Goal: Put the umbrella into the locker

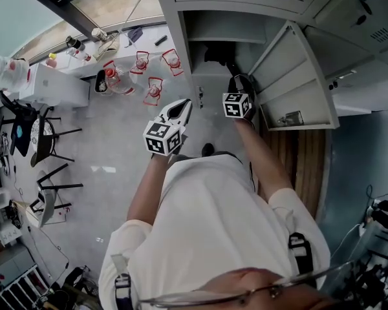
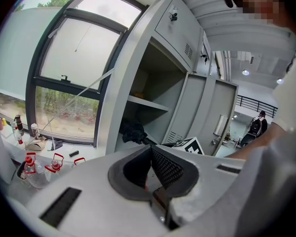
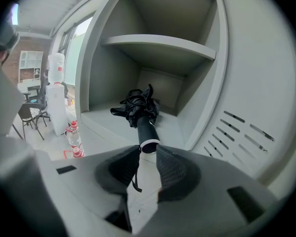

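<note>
My right gripper (image 3: 147, 149) is pinched narrow on the handle end of the black umbrella (image 3: 138, 107), which lies on the lower shelf of the grey locker (image 3: 103, 78). The locker's door (image 1: 291, 76) is open. My left gripper (image 2: 150, 149) is closed and empty. The floor (image 1: 110, 154) is pale, and there is a big window (image 2: 74, 58) beside the locker.

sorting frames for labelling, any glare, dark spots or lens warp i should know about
Head view: daylight through the window washes the upper left pale, while the locker interior sits in shadow. Left gripper view: heavy fisheye, black corners, window panes overexposed. Right gripper view: locker walls bow, and the black umbrella shows little fabric detail.
</note>
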The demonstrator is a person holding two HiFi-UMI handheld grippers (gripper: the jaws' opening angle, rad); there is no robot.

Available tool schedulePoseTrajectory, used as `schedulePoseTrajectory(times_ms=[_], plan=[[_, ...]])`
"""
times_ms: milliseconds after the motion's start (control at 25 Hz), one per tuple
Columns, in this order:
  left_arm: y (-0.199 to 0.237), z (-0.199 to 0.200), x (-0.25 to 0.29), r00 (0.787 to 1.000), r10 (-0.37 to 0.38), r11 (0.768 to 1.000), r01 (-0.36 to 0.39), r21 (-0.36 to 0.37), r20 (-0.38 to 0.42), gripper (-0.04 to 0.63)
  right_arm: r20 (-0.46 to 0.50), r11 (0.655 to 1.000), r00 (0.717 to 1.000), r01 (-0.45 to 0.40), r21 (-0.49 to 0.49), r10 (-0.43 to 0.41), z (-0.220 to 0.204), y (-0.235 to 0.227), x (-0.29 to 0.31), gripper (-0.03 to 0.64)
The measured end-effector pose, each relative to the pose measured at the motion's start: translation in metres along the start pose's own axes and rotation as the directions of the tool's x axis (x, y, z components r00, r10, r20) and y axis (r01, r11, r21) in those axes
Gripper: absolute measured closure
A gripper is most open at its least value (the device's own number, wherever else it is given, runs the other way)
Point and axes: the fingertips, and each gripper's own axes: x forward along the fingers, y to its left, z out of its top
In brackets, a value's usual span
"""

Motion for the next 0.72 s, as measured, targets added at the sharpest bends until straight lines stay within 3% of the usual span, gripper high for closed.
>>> schedulePoseTrajectory(times_ms=[280, 400, 720], plan=[[0.015, -0.007, -0.012, 0.999, 0.034, 0.999, -0.035, -0.015, -0.010, 0.591, 0.009, 0.998, 0.998, -0.064, -0.026, 0.065, 0.020, 0.022, 0.019, 0.489], [0.024, -0.006, -0.018, 0.999, 0.050, 0.999, -0.050, -0.022, -0.007, 0.591, 0.015, 0.993, 0.994, -0.110, -0.048, 0.111, 0.031, 0.038, 0.025, 0.511], [0.034, -0.005, -0.040, 0.999, 0.052, 0.998, -0.052, -0.018, -0.008, 0.591, -0.004, 0.988, 0.989, -0.148, -0.040, 0.148, 0.045, 0.047, 0.028, 0.449]])
